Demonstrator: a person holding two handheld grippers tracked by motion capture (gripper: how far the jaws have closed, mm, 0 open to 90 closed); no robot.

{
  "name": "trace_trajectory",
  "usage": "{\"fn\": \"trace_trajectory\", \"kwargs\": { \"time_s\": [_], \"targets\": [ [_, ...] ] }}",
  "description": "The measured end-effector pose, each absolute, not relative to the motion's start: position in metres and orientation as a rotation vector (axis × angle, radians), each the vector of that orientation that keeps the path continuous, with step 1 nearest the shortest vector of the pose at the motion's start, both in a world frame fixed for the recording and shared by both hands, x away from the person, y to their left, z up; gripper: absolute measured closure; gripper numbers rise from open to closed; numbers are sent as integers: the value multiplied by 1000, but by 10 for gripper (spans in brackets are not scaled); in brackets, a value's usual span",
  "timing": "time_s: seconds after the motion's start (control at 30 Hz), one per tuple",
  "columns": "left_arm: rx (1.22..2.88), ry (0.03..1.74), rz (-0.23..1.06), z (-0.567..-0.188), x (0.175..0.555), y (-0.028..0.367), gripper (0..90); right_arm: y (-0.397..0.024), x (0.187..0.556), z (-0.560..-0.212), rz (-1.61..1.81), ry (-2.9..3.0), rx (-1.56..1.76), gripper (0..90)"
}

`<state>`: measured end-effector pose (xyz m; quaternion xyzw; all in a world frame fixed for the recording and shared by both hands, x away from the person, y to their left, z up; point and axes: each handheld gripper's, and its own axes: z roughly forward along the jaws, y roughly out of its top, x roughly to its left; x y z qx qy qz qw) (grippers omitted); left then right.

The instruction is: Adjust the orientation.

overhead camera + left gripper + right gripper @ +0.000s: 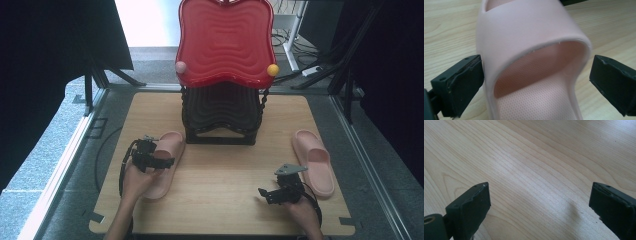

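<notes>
Two pink slippers lie on the wooden table (220, 205). The left slipper (166, 162) rests at the left, toe toward the rack. My left gripper (150, 156) stands open over its middle, one jaw on each side of the strap. In the left gripper view the left slipper (529, 50) sits between the two black pads (461, 86), the left pad touching or nearly touching it, the right pad apart. The right slipper (314, 161) lies at the right edge. Just left of its heel my right gripper (281, 192) is open above bare wood (536, 170).
A black rack (222, 115) stands at the back middle of the table, topped by a red wavy tray (225, 40) with a pink ball (180, 66) and a yellow ball (272, 69) at its front corners. Metal rails border the table on both sides.
</notes>
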<state>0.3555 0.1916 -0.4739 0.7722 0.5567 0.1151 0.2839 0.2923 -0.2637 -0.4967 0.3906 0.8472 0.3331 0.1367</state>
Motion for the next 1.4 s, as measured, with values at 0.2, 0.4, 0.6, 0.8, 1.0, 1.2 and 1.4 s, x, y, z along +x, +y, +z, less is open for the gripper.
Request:
{"fn": "trace_trajectory", "kwargs": {
  "time_s": [0.2,0.4,0.6,0.8,1.0,1.2,1.4],
  "targets": [
    [2082,1618,344,-484,365,181,0,-264,292,-497,967,2452,1131,41],
    [2139,1609,359,-480,370,180,40,-266,292,-496,967,2447,1136,43],
    [2113,1580,402,-469,379,204,58,-266,293,-497,968,2450,1137,49],
    [2147,1517,467,-450,390,215,57,-266,293,-497,966,2449,1137,50],
    [2284,1400,534,-431,395,226,55,-269,293,-497,966,2442,1148,52],
    [2332,1269,468,-411,393,236,56,-269,293,-497,965,2445,1147,52],
    [2401,1104,392,-396,385,239,58,-268,293,-497,961,2446,1146,52]
  ]
}}
